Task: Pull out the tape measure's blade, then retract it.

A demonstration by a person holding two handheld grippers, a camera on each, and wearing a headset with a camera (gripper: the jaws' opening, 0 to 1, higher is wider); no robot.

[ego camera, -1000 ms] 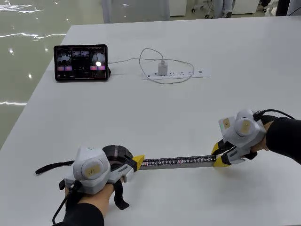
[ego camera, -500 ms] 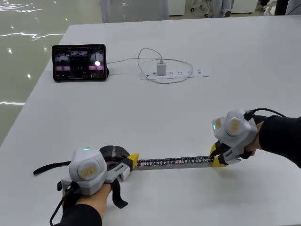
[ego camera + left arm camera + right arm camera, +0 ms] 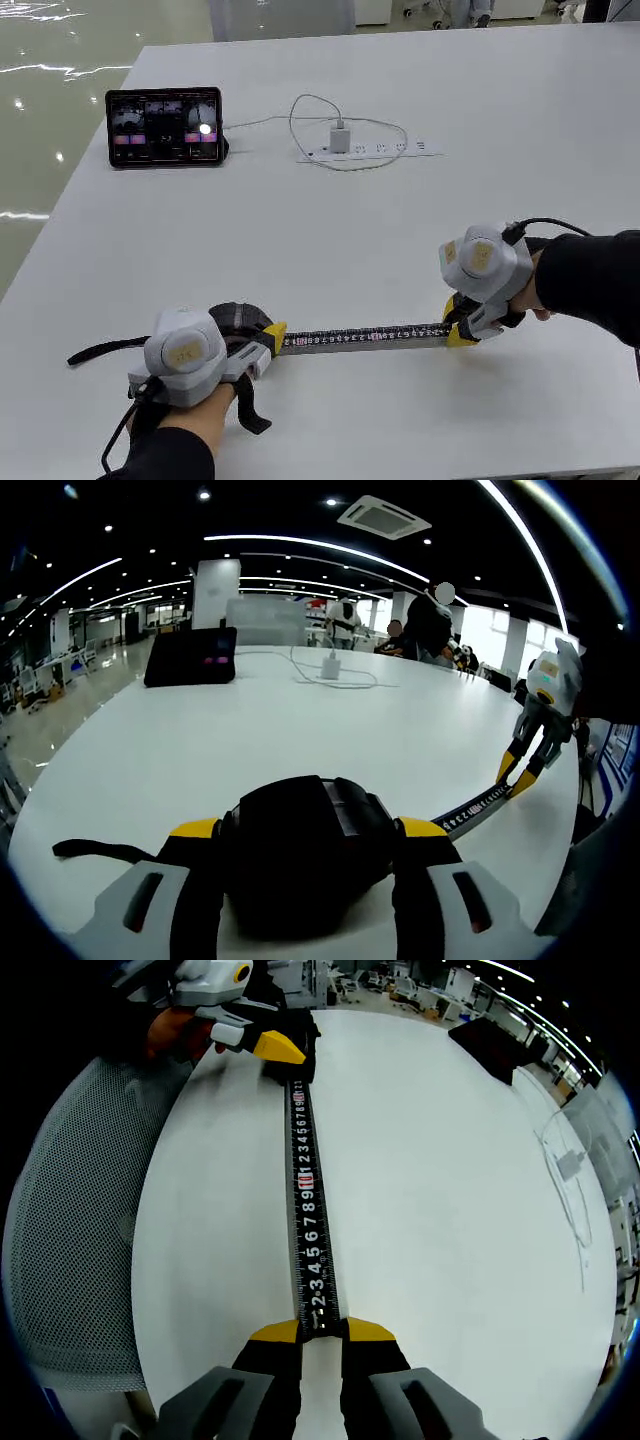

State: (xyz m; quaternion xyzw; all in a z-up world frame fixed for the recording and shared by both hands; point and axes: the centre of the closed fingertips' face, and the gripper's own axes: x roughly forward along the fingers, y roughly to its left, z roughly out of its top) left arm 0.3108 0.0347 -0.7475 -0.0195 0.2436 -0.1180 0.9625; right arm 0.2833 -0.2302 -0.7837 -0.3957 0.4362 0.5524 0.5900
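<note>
Tape measure case (image 3: 305, 855): black and rounded, lying on the near left part of the white table (image 3: 330, 230). It is clasped by the left gripper (image 3: 262, 343), whose yellow-tipped jaws are closed against its two flanks. In the left gripper view the case is seen seated between the two jaws, taking up the gap. A black wrist strap (image 3: 100, 351) is trailed from the case leftward across the table.

Blade (image 3: 365, 337): drawn out of the case and laid low along the table. It runs rightward from the left gripper to the right gripper (image 3: 322, 1335). Its free end is pinched by the right gripper, whose yellow tips are closed with the blade's end held between them. In the right gripper view the printed scale is read with the lowest numerals nearest the jaws, rising toward the case. The blade appears straight there. The two grippers are held well apart and facing each other, with the blade spanning between them.

Far side of the table: a tablet (image 3: 165, 126) is propped up with its screen lit. To its right lies a white power strip (image 3: 375, 149) with a white charger (image 3: 340, 139) plugged in and a cable (image 3: 291, 128) looped about it. All of these are well apart from the tape measure.
</note>
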